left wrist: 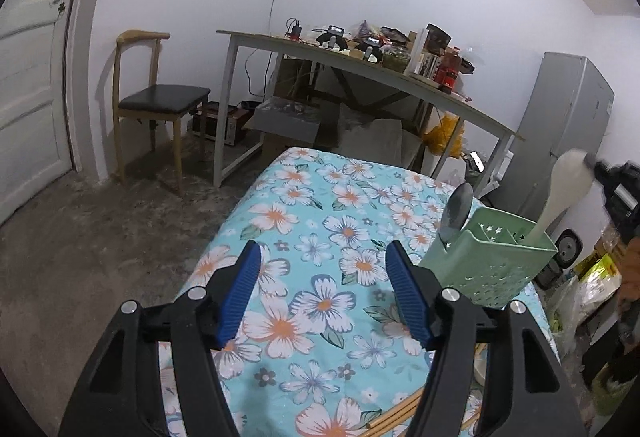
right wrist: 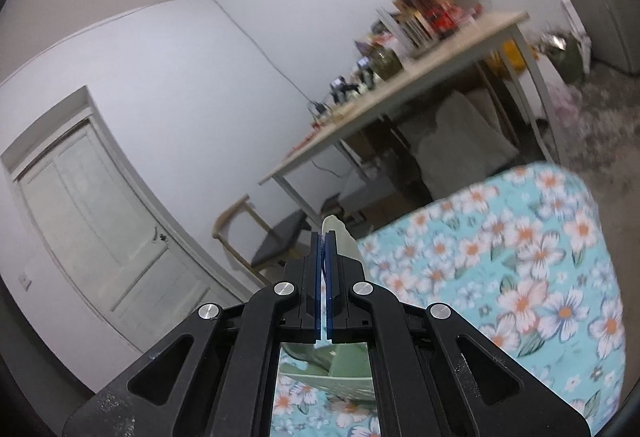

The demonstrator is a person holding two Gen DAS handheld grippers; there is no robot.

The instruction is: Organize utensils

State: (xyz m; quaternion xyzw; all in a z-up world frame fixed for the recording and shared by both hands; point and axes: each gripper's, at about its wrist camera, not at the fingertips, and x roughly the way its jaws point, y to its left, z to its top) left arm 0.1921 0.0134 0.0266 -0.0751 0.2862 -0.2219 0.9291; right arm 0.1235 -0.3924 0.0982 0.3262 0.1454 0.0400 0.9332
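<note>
The cream rice paddle (left wrist: 568, 189) is pinched by its bowl in the right gripper (right wrist: 325, 237) so its handle gets dropped into the green utensil caddy (left wrist: 492, 261) on the floral tablecloth (left wrist: 312, 221), while the left gripper (left wrist: 322, 261) is kept spread and empty, probably for the chopsticks (left wrist: 396, 415).

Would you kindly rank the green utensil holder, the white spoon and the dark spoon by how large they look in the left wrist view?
1. green utensil holder, clearly largest.
2. white spoon, long, its handle end down in the holder.
3. dark spoon, smallest, though the holder hides its lower part, so its full length is unsure.
</note>
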